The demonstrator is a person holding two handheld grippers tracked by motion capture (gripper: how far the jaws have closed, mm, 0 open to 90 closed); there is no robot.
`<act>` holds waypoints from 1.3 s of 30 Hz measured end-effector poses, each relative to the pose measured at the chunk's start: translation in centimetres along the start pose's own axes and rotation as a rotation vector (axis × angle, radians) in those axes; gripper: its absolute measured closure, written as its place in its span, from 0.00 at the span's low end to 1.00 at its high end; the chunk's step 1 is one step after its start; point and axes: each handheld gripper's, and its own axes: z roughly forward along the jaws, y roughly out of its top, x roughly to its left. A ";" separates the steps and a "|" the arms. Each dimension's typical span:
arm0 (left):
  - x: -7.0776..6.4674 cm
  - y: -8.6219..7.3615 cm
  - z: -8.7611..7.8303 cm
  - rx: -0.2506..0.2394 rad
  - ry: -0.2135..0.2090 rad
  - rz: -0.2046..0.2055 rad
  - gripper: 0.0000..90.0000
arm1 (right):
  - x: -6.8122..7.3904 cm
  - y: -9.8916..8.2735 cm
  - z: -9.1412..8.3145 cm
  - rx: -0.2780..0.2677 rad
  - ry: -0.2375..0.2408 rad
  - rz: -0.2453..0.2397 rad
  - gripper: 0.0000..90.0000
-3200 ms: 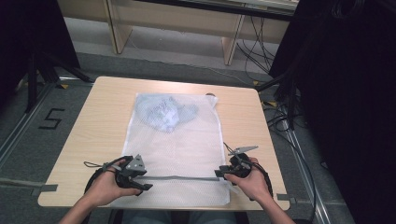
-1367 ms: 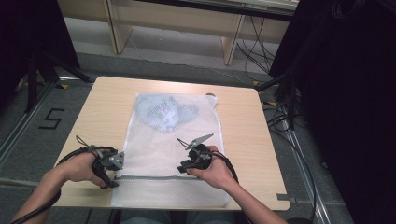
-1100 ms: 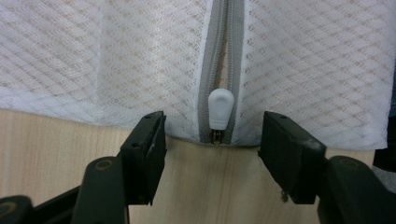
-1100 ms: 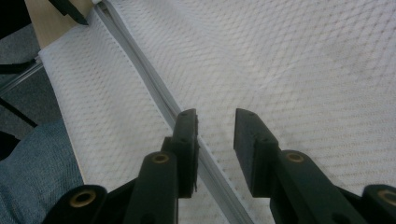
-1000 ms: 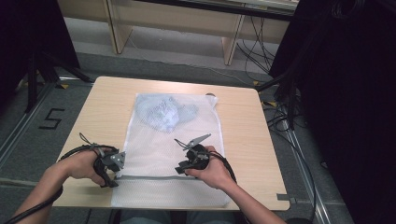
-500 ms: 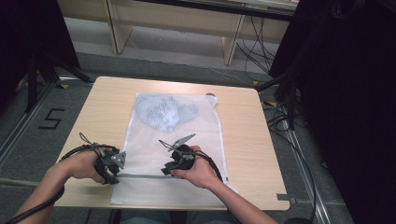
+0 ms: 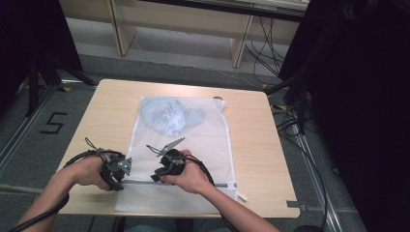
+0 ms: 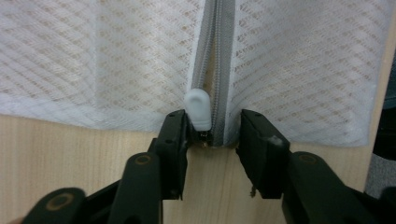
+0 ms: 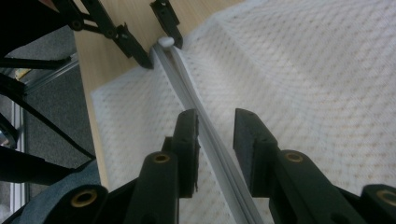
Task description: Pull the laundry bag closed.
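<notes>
This looks like a lab or recording room, not a home. The small wooden tabletop (image 7: 251,145) stands alone on grey carpet. Black curtains (image 7: 358,96) hang right of the tabletop, with loose cables (image 7: 290,121) beside it. Left of the tabletop, a number "5" (image 7: 53,123) is marked on the floor, near black tripod legs (image 7: 48,72).

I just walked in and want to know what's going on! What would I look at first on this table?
First you'd see the big white mesh bag lying flat in the middle of the wooden table, with something bluish bundled inside at its far end. Near the front edge, the left claw has its jaws around the zipper's end, by the white zipper pull, and the right claw straddles the grey zipper farther along.
</notes>
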 end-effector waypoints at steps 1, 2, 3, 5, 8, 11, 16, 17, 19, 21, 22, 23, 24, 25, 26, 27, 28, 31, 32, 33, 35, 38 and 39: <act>0.0 0.0 0.0 0.000 -0.006 0.002 0.65 | 0.1 0.1 0.1 -0.002 0.003 -0.006 0.79; 0.0 0.0 0.0 -0.005 -0.006 0.001 0.61 | 0.2 0.3 0.1 -0.002 0.005 -0.004 0.79; 0.0 0.0 0.1 -0.016 -0.003 0.001 0.58 | 0.3 0.3 0.1 -0.001 0.012 0.006 0.79; 0.0 0.0 0.2 -0.030 0.002 0.004 0.54 | 0.2 0.4 0.0 -0.002 0.003 -0.008 0.79; 0.0 0.1 0.2 -0.037 0.004 -0.005 0.49 | -0.1 0.3 -0.1 -0.001 0.000 -0.003 0.79; 0.2 0.4 0.3 -0.023 -0.001 0.015 0.46 | -0.1 0.3 -0.1 0.001 0.001 0.007 0.79; 0.3 0.5 0.3 -0.008 -0.010 0.029 0.47 | 0.0 0.4 0.1 -0.001 0.010 0.001 0.79; 0.3 0.5 0.3 -0.008 -0.010 0.029 0.47 | 0.0 0.4 0.1 -0.001 0.010 0.001 0.79; 0.3 0.6 0.3 0.014 -0.017 0.030 0.47 | 0.2 0.5 0.4 -0.003 0.014 -0.006 0.79; 0.5 0.9 0.3 0.029 -0.020 0.039 0.47 | 0.3 0.6 0.6 -0.004 0.019 0.003 0.79; 0.5 0.9 0.3 0.031 -0.023 0.038 0.47 | 0.2 0.7 0.6 -0.004 0.017 -0.006 0.79; 0.6 0.9 0.3 0.034 -0.025 0.039 0.48 | 0.3 0.7 0.6 -0.002 0.014 0.002 0.79; 0.6 0.9 0.3 0.034 -0.025 0.039 0.49 | 0.3 0.7 0.8 -0.010 0.019 -0.005 0.79; 0.6 0.9 0.3 0.026 -0.020 0.036 0.50 | 0.4 0.8 0.8 -0.009 0.025 0.004 0.79; 0.6 0.8 0.3 0.023 -0.012 0.040 0.51 | 0.4 0.8 0.9 -0.016 0.025 0.012 0.79; 0.6 0.7 0.2 0.021 -0.010 0.038 0.53 | 0.5 0.8 1.0 -0.014 0.028 0.011 0.79; 0.7 0.7 0.2 0.013 -0.010 0.029 0.55 | 0.5 0.9 1.2 -0.020 0.030 0.008 0.79; 0.6 0.6 0.2 0.010 -0.007 0.030 0.56 | 0.6 0.8 1.6 -0.012 0.043 0.003 0.79; 0.6 0.7 0.2 0.013 -0.002 0.034 0.56 | 0.5 0.8 1.7 -0.013 0.040 -0.005 0.79; 0.5 0.7 0.2 0.018 -0.003 0.033 0.56 | 0.6 0.8 1.7 -0.011 0.044 0.001 0.79; 0.5 0.8 0.2 0.020 -0.002 0.030 0.55 | 0.7 0.8 1.9 -0.010 0.046 0.011 0.79; 0.3 0.7 0.3 0.018 -0.005 0.030 0.51 | 0.7 0.9 2.0 -0.014 0.046 0.015 0.79; 0.3 0.7 0.3 0.018 -0.005 0.030 0.50 | 0.7 0.9 2.0 -0.014 0.046 0.015 0.79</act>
